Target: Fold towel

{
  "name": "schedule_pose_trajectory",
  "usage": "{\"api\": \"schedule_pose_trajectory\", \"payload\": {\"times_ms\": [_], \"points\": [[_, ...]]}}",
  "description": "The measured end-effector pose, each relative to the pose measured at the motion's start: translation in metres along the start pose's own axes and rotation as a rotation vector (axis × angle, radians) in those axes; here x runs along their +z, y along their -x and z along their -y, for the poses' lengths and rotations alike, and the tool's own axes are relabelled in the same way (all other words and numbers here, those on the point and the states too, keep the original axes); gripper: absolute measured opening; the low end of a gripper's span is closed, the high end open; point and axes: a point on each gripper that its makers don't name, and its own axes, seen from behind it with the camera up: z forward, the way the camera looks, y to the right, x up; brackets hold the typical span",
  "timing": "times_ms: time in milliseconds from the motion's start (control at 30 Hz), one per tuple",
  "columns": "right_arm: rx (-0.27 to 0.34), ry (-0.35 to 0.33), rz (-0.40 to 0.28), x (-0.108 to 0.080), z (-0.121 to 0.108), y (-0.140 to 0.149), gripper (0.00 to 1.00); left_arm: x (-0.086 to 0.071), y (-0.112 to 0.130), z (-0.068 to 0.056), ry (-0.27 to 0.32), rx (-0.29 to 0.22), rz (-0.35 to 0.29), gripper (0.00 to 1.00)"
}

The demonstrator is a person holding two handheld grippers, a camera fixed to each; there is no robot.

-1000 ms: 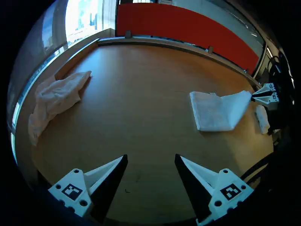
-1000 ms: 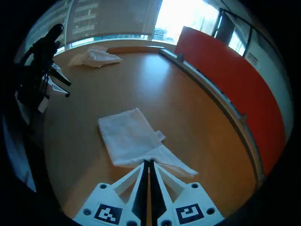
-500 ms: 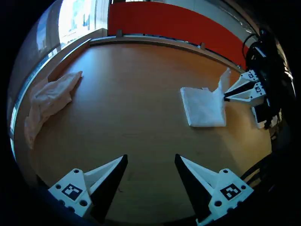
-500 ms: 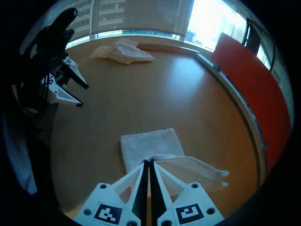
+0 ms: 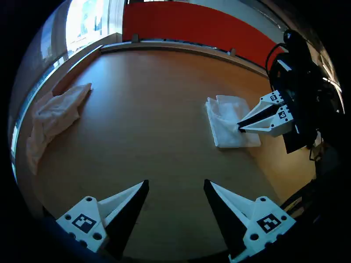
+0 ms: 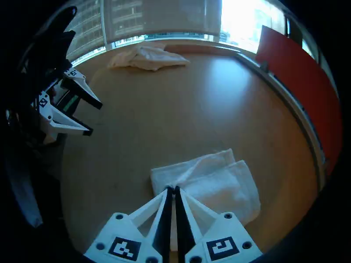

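- Your right gripper is clamped on the towel. Its fingers are closed, with a raised fold of cloth caught at the tips.
- Your left gripper hangs wide open over the bare table near your edge. It holds nothing and is well apart from the towel.
- The towel lies toward the right side of the table as a small rectangle. One layer is laid over another, and the top layer looks slightly off the one beneath.
- You appear to be at the end of a fold, with the carried edge brought across but not yet let go.
- Next, lower that edge flat onto the stack and open the right fingers. Then back straight out so the top layer is not dragged along.
- Farther off, a crumpled cloth sits by the far left corner.
- A red panel runs behind the far edge.
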Motion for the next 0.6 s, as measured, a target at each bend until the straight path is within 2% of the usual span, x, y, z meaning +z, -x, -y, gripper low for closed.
{"api": "schedule_pose_trajectory", "payload": {"times_ms": [67,133,167,333,600], "points": [[0.011,0.006,-0.008,-0.002,-0.002,0.000,0.30,0.000,0.000,0.000,0.001,0.000,0.001,0.93],[0.021,0.015,-0.020,-0.005,-0.004,0.000,0.54,0.000,0.000,0.000,0.001,0.001,0.002,0.93],[0.026,0.020,-0.026,-0.007,-0.005,0.000,0.59,0.000,0.000,0.000,0.001,0.001,0.003,0.93],[0.053,0.045,-0.033,-0.016,-0.010,0.009,0.65,0.000,-0.001,-0.001,0.000,0.008,0.003,0.93],[0.123,0.085,-0.005,-0.029,-0.009,0.048,0.65,0.000,-0.001,-0.003,0.000,0.011,0.003,0.93]]}}
